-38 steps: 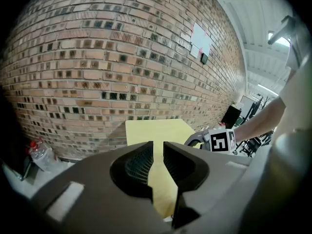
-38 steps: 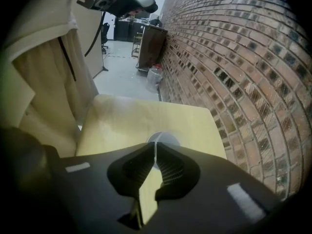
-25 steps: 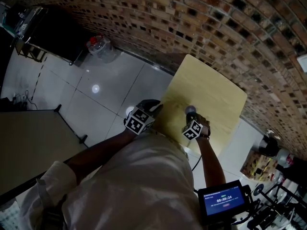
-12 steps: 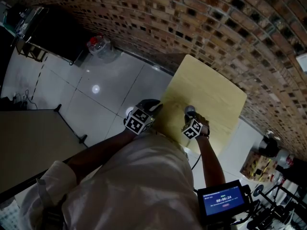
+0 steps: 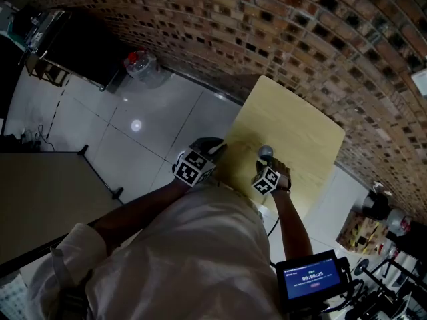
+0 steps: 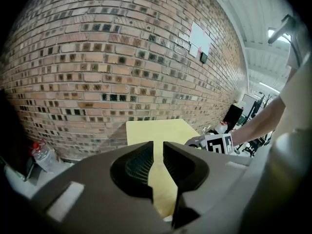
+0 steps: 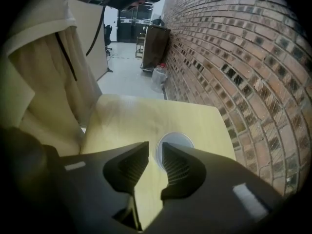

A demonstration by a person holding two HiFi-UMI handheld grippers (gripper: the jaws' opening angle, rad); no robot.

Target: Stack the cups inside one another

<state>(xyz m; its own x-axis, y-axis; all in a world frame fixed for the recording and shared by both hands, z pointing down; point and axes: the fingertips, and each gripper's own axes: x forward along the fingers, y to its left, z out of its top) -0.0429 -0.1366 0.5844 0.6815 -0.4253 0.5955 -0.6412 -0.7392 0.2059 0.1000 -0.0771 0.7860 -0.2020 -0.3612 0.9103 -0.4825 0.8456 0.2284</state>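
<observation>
Now, closest in, the left tool (image 6: 157,155) hangs at the worktop's (image 5: 293,122) near left edge. Its jaws are parted by a narrow slot with only bare wood showing through, and it carries nothing. Just past it, the right tool (image 7: 155,156) points steeply down at the cup (image 7: 176,139), and its jaws have just been opening. They stand apart, with the cup's near rim showing in the gap and behind the right-hand jaw, and the pads do not appear to press on it. I read that as a release, with the cup set upright on the worktop close to the near edge. Whether other cups already sit nested inside it cannot be told. Only one pale round rim shows and no loose cup is in sight, so the stacking may be finished or nearly so.

Beyond the cup the worktop runs bare to its far edge, leaving open room to lift the tool straight up and back. A sideways knock on withdrawal could tip the cup. Left of the worktop lies the tiled floor (image 5: 147,122), and behind it the brick wall (image 5: 300,32).
</observation>
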